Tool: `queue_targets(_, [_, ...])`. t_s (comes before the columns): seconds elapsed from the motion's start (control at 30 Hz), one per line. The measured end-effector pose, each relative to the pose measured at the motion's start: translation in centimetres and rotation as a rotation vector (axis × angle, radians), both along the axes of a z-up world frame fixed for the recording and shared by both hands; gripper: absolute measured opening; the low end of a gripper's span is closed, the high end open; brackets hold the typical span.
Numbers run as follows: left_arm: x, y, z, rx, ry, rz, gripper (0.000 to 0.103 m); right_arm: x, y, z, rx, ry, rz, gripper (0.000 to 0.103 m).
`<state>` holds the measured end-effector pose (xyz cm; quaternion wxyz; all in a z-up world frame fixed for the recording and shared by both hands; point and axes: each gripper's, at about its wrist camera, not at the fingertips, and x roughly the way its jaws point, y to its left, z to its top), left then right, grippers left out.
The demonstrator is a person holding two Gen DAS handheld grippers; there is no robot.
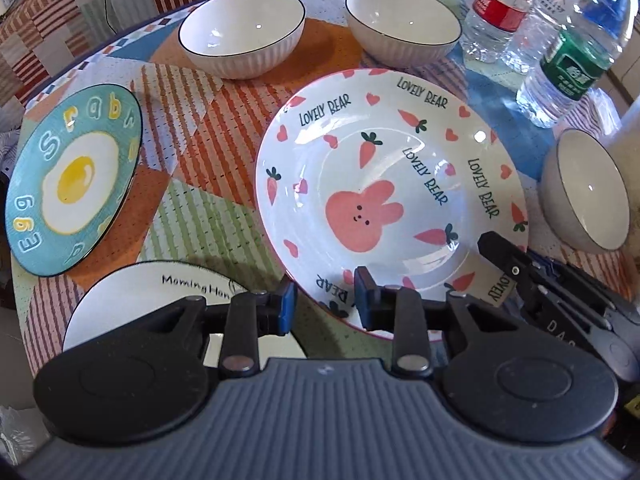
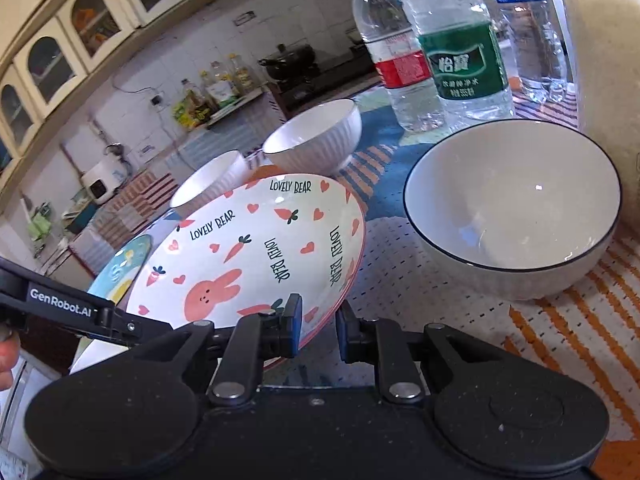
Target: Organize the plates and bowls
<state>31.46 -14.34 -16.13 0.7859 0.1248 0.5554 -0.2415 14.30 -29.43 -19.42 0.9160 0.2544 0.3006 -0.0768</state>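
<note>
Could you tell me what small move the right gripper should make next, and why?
Probably close the right gripper: its blue pads straddle the near rim of the white rabbit-and-carrot "Lovely Bear" plate, jaws open, not yet clamped. The plate already looks tilted, and the left gripper also brackets its edge.

1. The place is a home kitchen with a dining spot: the right wrist view shows a tiled wall (image 2: pixel 132 92) under cream cabinets with arched glass doors (image 2: pixel 44 68).
2. A dark wok (image 2: pixel 290 60) sits on a stove, beside a counter crowded with oil bottles (image 2: pixel 216 84).
3. A white rice cooker (image 2: pixel 102 180) stands nearby.
4. The desk wears a patchwork tablecloth (image 1: pixel 208 148), carrying cartoon plates (image 1: pixel 384 196), white bowls (image 1: pixel 242 32) and water bottles (image 2: pixel 460 52).
</note>
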Motion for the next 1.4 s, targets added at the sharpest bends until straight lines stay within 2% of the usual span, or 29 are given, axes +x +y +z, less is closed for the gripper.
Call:
queue_targets(0.13, [1.2, -0.5, -1.1, 0.013, 0.02, 0.009, 0.029, 1.2, 0.5, 0.0, -0.044, 0.049, -0.015, 0.023])
queue_targets(0.27, [1.8, 0.2, -1.9, -0.013, 0.059, 0.059, 0.029, 2.1, 1.3, 0.3, -0.123, 0.089, -0.013, 0.024])
queue_targets(0.37, [1.0, 0.8, -0.9, -0.005, 0.023, 0.082, 0.033, 2.7, 2.2, 1.0, -0.197, 0.139, 0.023, 0.03])
queue_targets(0.43, [0.0, 1.4, 0.3, 0.003, -0.018, 0.087, 0.041, 2.4, 2.8, 2.1, -0.272, 0.163, 0.029, 0.036])
queue_targets(0.47, [-0.4, 1.7, 0.9, 0.007, -0.04, 0.096, 0.041, 2.0, 3.0, 2.8, -0.298, 0.161, 0.025, 0.044])
queue_targets(0.53, [-1.3, 2.5, 2.2, 0.022, -0.069, 0.096, 0.042, 1.2, 3.2, 4.4, -0.308, 0.155, 0.033, 0.054])
queue_targets(0.67, [-3.3, 4.1, 4.6, 0.024, -0.092, 0.071, 0.048, -0.8, 3.6, 7.9, -0.296, 0.122, 0.065, 0.067])
queue_targets(0.93, [-7.5, 7.9, 8.9, -0.004, -0.131, 0.077, 0.052, -4.2, 6.1, 12.8, -0.305, 0.089, 0.099, 0.075])
queue_targets(1.03, [-9.1, 9.5, 10.2, -0.012, -0.15, 0.068, 0.059, -5.5, 7.1, 14.3, -0.319, 0.055, 0.12, 0.09])
queue_targets(1.2, [-11.1, 12.3, 11.6, -0.019, -0.17, 0.077, 0.063, -7.1, 9.2, 16.1, -0.357, 0.016, 0.18, 0.092])
queue_targets(1.4, [-12.6, 15.3, 11.8, 0.0, -0.177, 0.087, 0.068, -8.3, 12.4, 16.9, -0.418, -0.007, 0.277, 0.095])
